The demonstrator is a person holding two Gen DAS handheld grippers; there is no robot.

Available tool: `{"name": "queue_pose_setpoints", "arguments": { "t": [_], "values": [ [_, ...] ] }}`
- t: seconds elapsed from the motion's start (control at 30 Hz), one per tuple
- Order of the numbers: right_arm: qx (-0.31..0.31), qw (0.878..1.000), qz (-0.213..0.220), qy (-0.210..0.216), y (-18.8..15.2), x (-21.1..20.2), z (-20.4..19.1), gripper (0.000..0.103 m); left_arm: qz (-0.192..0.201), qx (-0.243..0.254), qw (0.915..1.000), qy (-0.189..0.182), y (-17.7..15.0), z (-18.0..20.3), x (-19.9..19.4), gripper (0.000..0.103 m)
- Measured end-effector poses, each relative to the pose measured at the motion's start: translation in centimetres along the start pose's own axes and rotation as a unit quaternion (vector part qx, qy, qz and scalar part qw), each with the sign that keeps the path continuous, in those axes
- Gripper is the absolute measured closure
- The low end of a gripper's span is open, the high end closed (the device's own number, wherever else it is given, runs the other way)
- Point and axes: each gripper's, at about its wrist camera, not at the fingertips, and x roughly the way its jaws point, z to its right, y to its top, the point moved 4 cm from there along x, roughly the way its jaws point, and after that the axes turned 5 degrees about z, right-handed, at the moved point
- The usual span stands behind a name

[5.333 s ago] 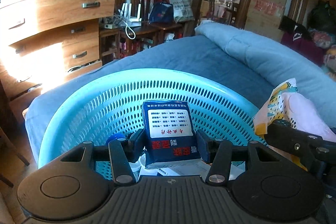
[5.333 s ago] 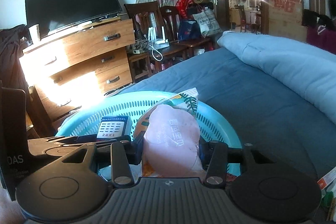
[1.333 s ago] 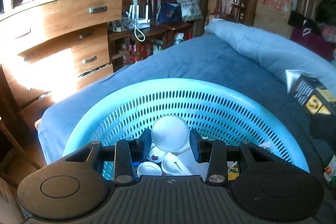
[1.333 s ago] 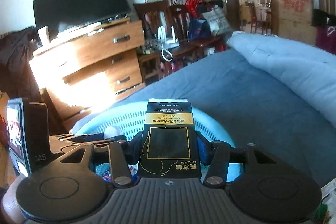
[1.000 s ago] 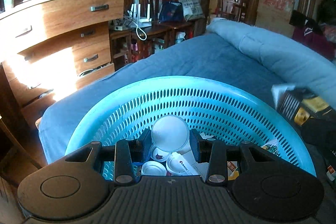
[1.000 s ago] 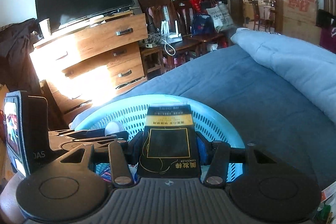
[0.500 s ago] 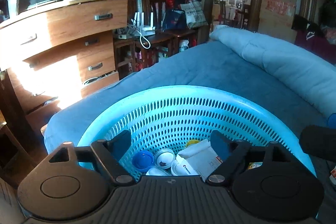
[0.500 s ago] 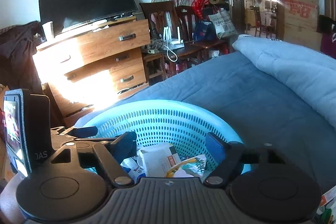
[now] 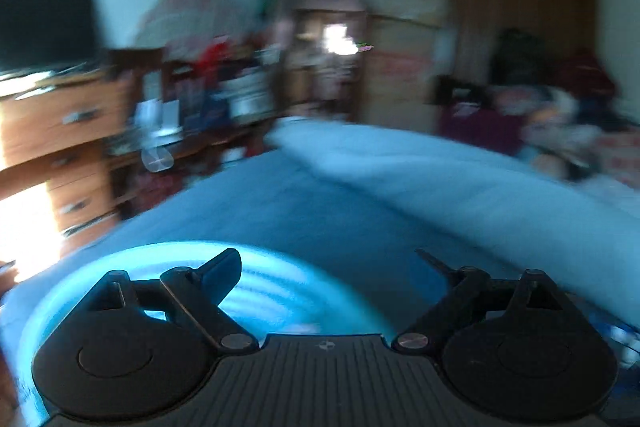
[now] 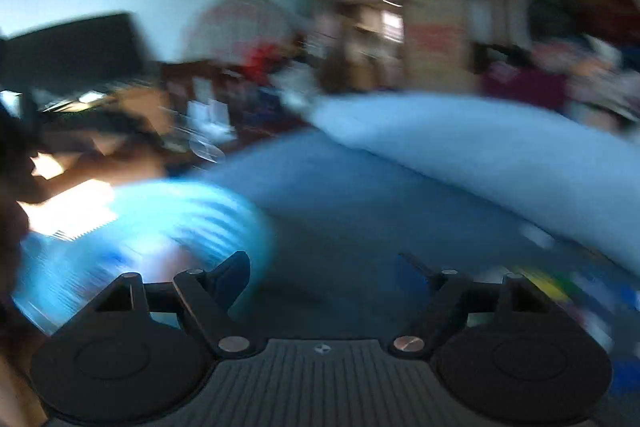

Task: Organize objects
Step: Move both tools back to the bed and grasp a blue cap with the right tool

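Both views are blurred by motion. The light blue perforated basket (image 9: 280,267) sits low and left in the left wrist view, on the blue bed. My left gripper (image 9: 326,259) is wide open and empty, over the basket's right rim. In the right wrist view the basket (image 10: 180,219) lies at the left. My right gripper (image 10: 324,261) is wide open and empty over the bed, right of the basket. Blurred small objects (image 10: 552,287) lie on the bed at the right; I cannot tell what they are.
A rolled light blue quilt (image 9: 460,179) runs across the bed at the right. A wooden dresser (image 9: 52,131) with a TV (image 9: 44,23) stands at the left. Chairs and bags crowd the far wall.
Both grippers have swung right, away from the basket, so it now sits at the left of both views. Earlier both opened and let go of a white round object and a black box over the basket.
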Motion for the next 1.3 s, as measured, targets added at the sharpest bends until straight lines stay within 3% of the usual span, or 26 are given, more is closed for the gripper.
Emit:
{"name": "queue_pose_setpoints", "arguments": {
  "t": [0.1,0.17,0.23,0.4,0.5,0.6,0.73,0.87,1.3],
  "values": [
    [0.023,0.996,-0.033,-0.083,-4.7,-0.8,8.2,0.034,-0.004,0.024,0.9969,-0.075,-1.5,6.2,0.7,0.011],
    [0.029,0.989,-0.053,-0.136,-7.4,-0.8,13.1,0.036,-0.02,0.043,0.9933,-0.105,-3.4,9.8,1.7,0.011],
    [0.045,0.983,-0.067,-0.162,-9.3,-0.1,17.2,0.04,-0.039,0.065,0.9886,-0.13,-5.8,12.9,2.8,0.011],
    [0.056,0.978,-0.068,-0.189,-10.8,3.0,22.2,0.04,-0.087,0.105,0.9771,-0.163,-11.0,18.1,5.4,0.014],
    [0.042,0.979,-0.069,-0.189,-11.1,5.3,23.6,0.037,-0.098,0.119,0.9729,-0.172,-12.7,19.4,6.6,0.014],
    [0.05,0.977,-0.083,-0.191,-11.4,6.6,23.8,0.049,-0.104,0.123,0.97,-0.181,-13.6,20.5,7.3,0.014],
    [0.072,0.975,-0.072,-0.198,-11.3,6.0,23.9,0.057,-0.11,0.123,0.9677,-0.19,-14.4,21.7,8.0,0.014],
    [0.071,0.976,-0.034,-0.201,-10.9,4.0,23.1,0.041,-0.11,0.128,0.9649,-0.201,-14.8,23.0,7.6,0.014],
    [0.026,0.978,-0.059,-0.199,-11.4,3.7,21.2,0.043,-0.12,0.124,0.9637,-0.203,-15.3,22.9,7.5,0.014]
  ]
}}
